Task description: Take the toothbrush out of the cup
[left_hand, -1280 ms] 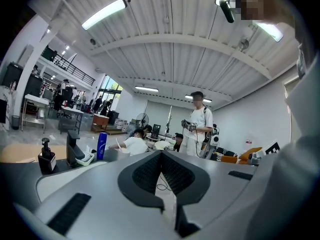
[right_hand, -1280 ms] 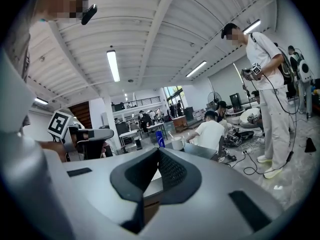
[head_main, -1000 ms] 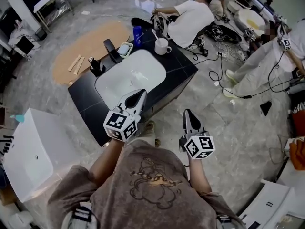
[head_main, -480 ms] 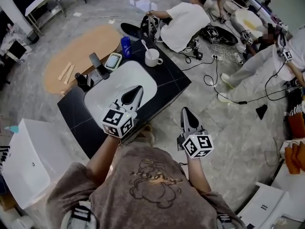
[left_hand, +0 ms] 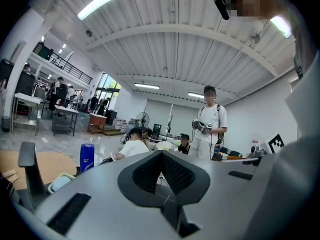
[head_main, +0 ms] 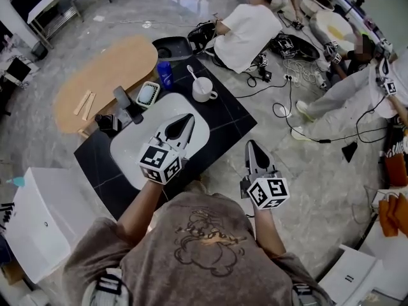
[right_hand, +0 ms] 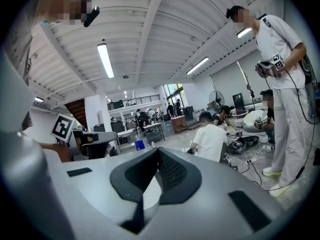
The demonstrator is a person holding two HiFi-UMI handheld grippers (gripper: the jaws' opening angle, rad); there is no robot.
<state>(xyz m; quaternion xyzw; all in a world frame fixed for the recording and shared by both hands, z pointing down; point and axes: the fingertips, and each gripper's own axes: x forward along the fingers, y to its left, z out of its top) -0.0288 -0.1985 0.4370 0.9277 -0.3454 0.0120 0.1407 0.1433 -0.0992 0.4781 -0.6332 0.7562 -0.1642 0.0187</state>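
Beyond the sink (head_main: pixel 131 148): the cup (head_main: pixel 203 89) stands on the black surface (head_main: pixel 226 116) near its far edge, well apart from both my grippers.
Cup contents: one toothbrush (head_main: pixel 192 73), its free end leaning up and left in the head view, away from the cup's handle.
Left gripper (head_main: pixel 186 120): jaws together with nothing between them; it hangs over the sink and points roughly toward the cup.
Right gripper (head_main: pixel 251 146): jaws together too, and empty; it is off the surface's near right edge, over the floor.
Nearer hand: the left, I judge; the cup lies ahead of it and slightly right.
Next move: I must part the jaws before I reach that leaning end.
Sink: I see nothing in the part that shows.
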